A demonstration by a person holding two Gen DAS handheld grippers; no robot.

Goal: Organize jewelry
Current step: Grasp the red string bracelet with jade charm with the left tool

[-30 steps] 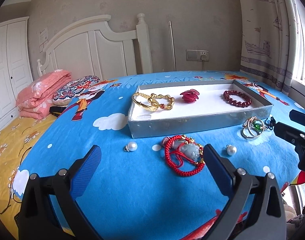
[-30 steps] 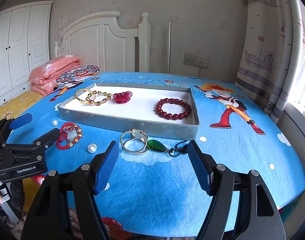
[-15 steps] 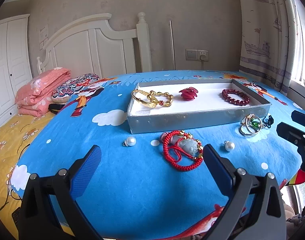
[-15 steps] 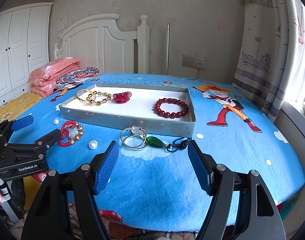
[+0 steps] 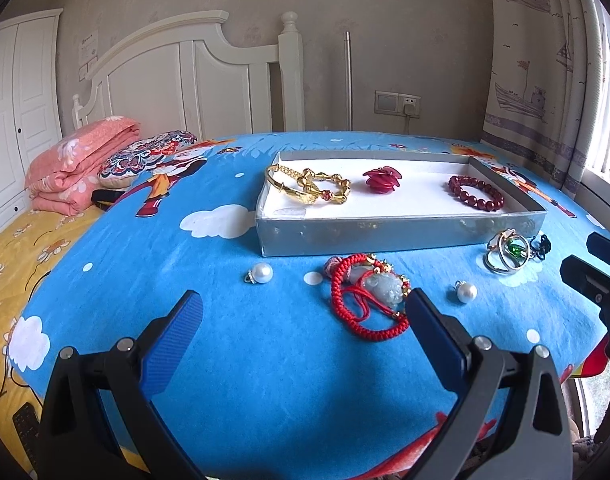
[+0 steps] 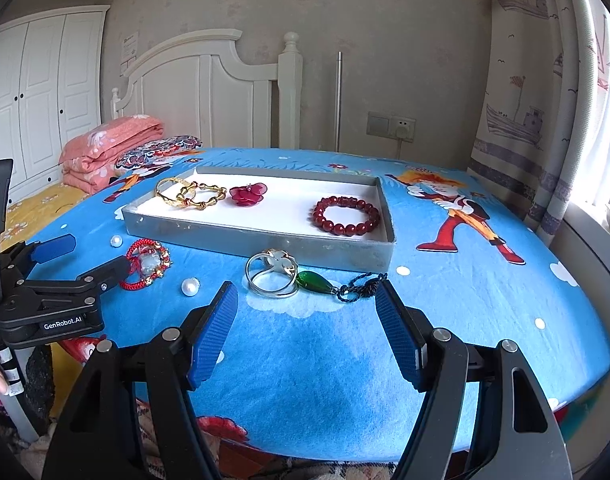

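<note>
My left tongs (image 5: 301, 320) are spread wide and empty above the blue cloth (image 5: 265, 380), with the red cord bracelet (image 5: 367, 300) just ahead beside the right finger. My right tongs (image 6: 307, 316) are spread too, holding nothing, facing the silver ring (image 6: 271, 276) and green pendant (image 6: 315, 282). Both lie in front of the grey tray (image 6: 265, 240), which holds gold bangles (image 6: 189, 196), a red flower (image 6: 247, 193) and a red bead bracelet (image 6: 345, 215). Two pearls (image 5: 261, 273) rest on the cloth.

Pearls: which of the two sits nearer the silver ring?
The pearl right of the red cord bracelet, close by the silver ring. The other pearl lies beyond the bracelet.
</note>
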